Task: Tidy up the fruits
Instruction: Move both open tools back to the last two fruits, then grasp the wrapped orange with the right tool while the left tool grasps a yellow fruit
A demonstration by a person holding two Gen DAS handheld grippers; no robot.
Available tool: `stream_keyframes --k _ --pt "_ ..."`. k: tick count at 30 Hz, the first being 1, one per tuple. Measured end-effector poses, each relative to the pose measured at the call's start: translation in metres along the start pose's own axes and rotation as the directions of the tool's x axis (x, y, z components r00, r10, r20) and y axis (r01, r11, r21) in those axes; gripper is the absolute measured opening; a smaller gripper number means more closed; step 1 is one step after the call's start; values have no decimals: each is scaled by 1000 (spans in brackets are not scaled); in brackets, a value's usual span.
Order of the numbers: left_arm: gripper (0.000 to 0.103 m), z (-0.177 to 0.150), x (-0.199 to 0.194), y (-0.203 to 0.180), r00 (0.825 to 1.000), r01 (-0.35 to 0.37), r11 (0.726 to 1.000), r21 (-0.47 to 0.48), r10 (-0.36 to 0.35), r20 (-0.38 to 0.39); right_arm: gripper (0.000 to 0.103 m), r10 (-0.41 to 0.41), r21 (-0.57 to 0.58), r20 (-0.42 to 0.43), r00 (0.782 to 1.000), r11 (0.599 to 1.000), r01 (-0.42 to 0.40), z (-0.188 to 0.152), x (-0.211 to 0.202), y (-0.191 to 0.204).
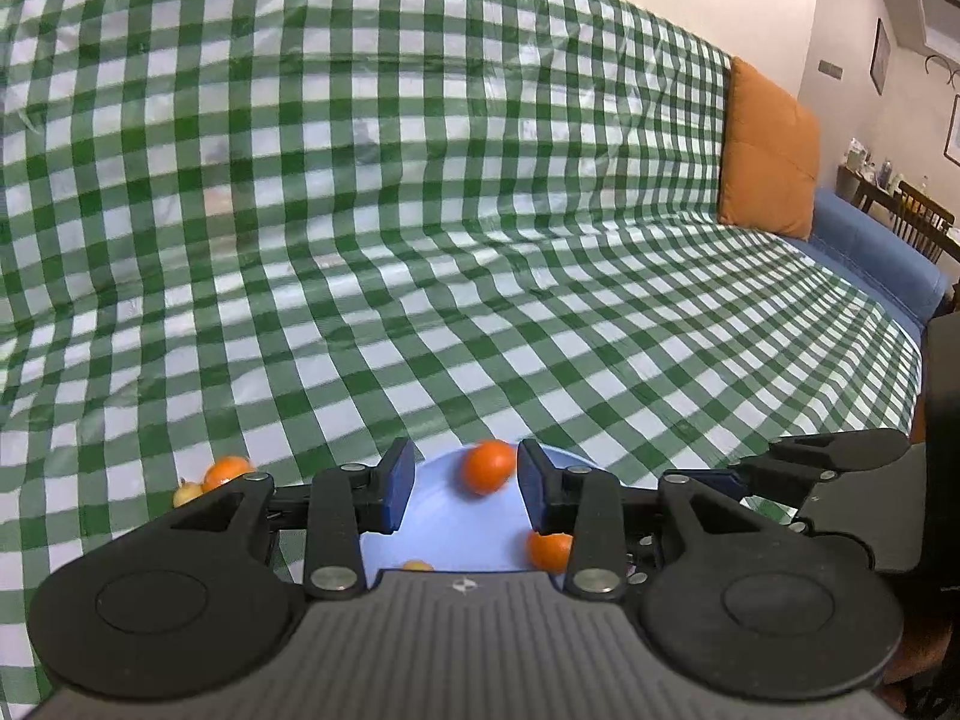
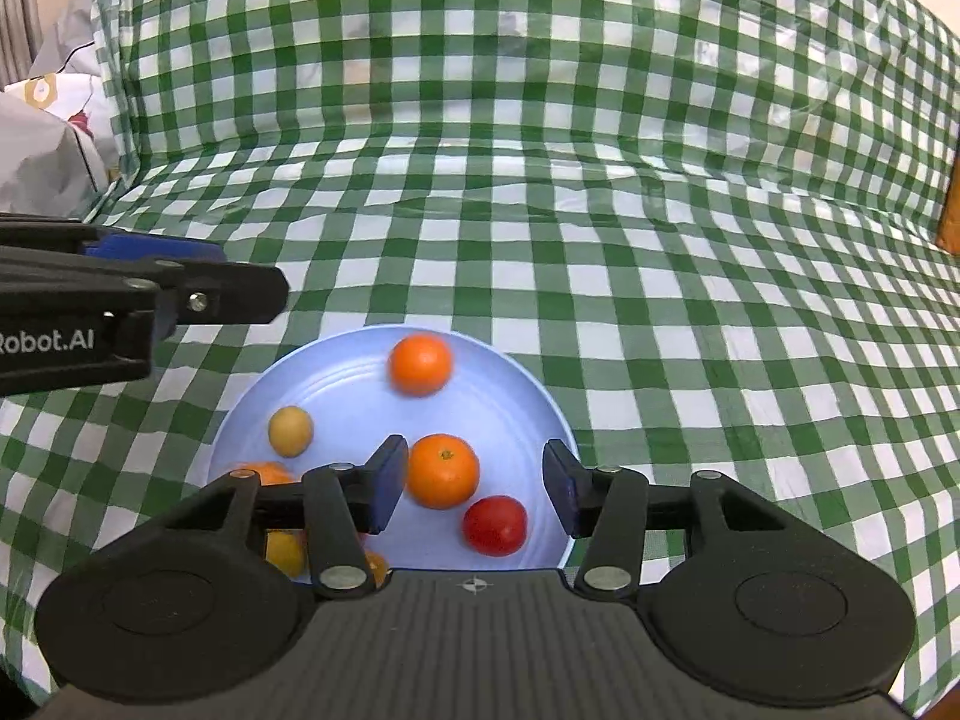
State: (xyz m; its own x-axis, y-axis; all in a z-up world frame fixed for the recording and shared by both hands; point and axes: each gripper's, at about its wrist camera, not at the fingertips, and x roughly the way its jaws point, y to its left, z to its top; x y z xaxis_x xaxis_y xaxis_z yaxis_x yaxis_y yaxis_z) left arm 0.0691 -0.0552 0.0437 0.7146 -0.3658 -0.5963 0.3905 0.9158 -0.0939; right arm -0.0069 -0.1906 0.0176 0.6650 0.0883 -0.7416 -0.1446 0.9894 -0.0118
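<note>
A light blue plate (image 2: 516,396) lies on the green checked cloth and holds several fruits: a blurred orange (image 2: 420,364) near its far rim, an orange (image 2: 443,470), a red tomato (image 2: 495,525) and a small yellow fruit (image 2: 290,431). My right gripper (image 2: 474,483) is open above the plate, with the middle orange between its fingers but not gripped. My left gripper (image 1: 465,489) is open above the same plate (image 1: 444,534), with a blurred orange (image 1: 489,467) showing between its fingers. It also shows in the right wrist view (image 2: 240,294) at the left. An orange (image 1: 225,473) and a small yellow fruit (image 1: 186,492) lie on the cloth left of the plate.
The green checked cloth (image 1: 420,210) covers a sofa seat and back. An orange cushion (image 1: 771,150) and the blue sofa arm (image 1: 876,252) are at the right. A crumpled bag (image 2: 48,144) lies at the far left. A dining table with chairs (image 1: 918,210) stands beyond.
</note>
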Motion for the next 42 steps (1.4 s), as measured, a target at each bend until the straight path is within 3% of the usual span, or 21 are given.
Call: stream_keyframes --k 9,16,23,25,27,29,31,32,36,42 --pt "42 0 -15 17 997 -50 999 -16 50 64 52 -80 47 136 987 996 75 5 -11 2" --pt "42 5 -31 51 990 -102 990 -96 110 86 65 -121 104 231 966 990 99 14 -18 18" --pt "42 12 -49 100 982 -154 965 -212 173 77 72 -92 156 250 964 986 54 28 -10 40" --pt "36 13 -55 123 978 -171 946 -274 197 69 71 -63 164 254 965 986 21 30 -9 45" --pt "14 12 -60 147 973 -200 920 -338 228 45 68 -38 162 253 967 987 -4 33 -5 54" --pt "5 7 -61 167 967 -229 895 -383 255 18 45 -3 163 255 967 986 -40 34 -3 59" --pt "5 -3 -59 184 964 -239 880 -411 267 11 27 42 157 247 968 984 -83 38 4 67" --pt "5 -10 -57 191 962 -248 873 -420 272 -3 24 67 153 242 968 983 -107 40 8 71" --pt "5 -27 -41 213 977 -209 839 -503 201 -71 23 129 135 224 966 977 -162 44 22 92" --pt "6 -32 -17 214 993 -112 845 -523 76 -90 24 228 205 162 960 944 -259 55 59 116"
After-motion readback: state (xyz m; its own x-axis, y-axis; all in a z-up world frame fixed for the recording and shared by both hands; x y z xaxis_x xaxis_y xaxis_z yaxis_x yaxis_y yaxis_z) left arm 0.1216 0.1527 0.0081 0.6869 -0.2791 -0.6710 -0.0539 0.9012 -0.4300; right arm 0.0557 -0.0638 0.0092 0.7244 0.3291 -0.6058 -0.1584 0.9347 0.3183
